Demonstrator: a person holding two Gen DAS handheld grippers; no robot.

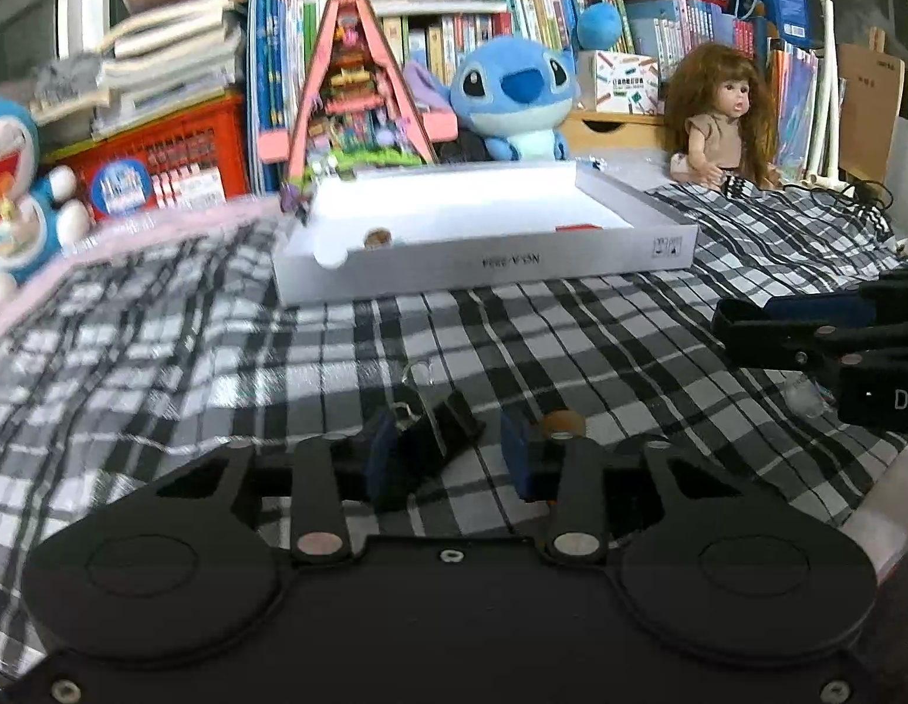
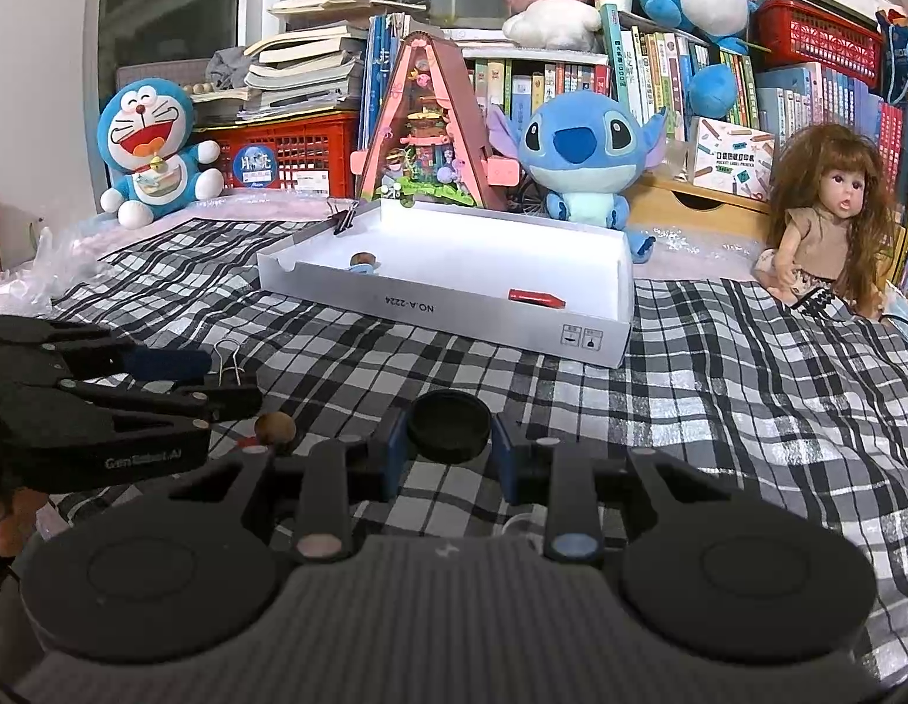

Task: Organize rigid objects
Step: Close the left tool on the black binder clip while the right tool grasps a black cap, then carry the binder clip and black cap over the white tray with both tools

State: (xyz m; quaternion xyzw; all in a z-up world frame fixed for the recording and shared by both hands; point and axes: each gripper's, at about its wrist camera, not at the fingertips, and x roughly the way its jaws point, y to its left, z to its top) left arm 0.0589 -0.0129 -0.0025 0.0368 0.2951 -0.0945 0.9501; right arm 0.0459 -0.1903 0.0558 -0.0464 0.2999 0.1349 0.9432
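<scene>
In the left wrist view a black binder clip (image 1: 424, 437) lies on the checked cloth between the blue pads of my left gripper (image 1: 448, 454). It leans on the left pad and stands apart from the right pad, so the gripper is open. A small brown ball (image 1: 562, 425) sits by the right finger. My right gripper (image 2: 449, 437) is shut on a black round lid (image 2: 451, 422). The white box (image 2: 454, 311) behind holds a red piece (image 2: 536, 297) and a small figure (image 2: 364, 263). Another binder clip (image 2: 343, 217) is clipped to its rim.
Plush toys (image 2: 577, 158), a doll (image 2: 829, 229), a pink toy house (image 2: 430, 129), books and red crates (image 2: 289, 152) line the back. The right gripper (image 1: 726, 331) reaches in from the right edge of the left wrist view. Checked cloth (image 2: 747, 410) covers the surface.
</scene>
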